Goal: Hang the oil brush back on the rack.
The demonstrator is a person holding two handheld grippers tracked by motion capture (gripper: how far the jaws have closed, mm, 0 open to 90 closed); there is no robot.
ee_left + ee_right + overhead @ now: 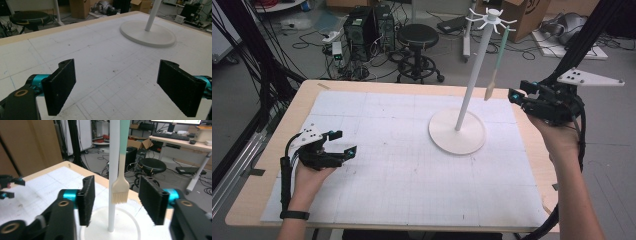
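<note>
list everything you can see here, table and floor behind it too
brush: 1, mint handle with cream head, hanging from a hook at the stand's top
stand: 1, white, round base and tall pole, right of centre on the mat
mat: 1, white with a faint grid, covering most of the table
table: 1, light wood
stool: 1, black, on the floor behind the table
computer towers: 2, black, on the floor beside the stool
cardboard box: 1, brown, far right floor
left gripper: 1, black and teal, open, low over the mat's left side
right gripper: 1, black and teal, open, raised, facing the brush
</note>
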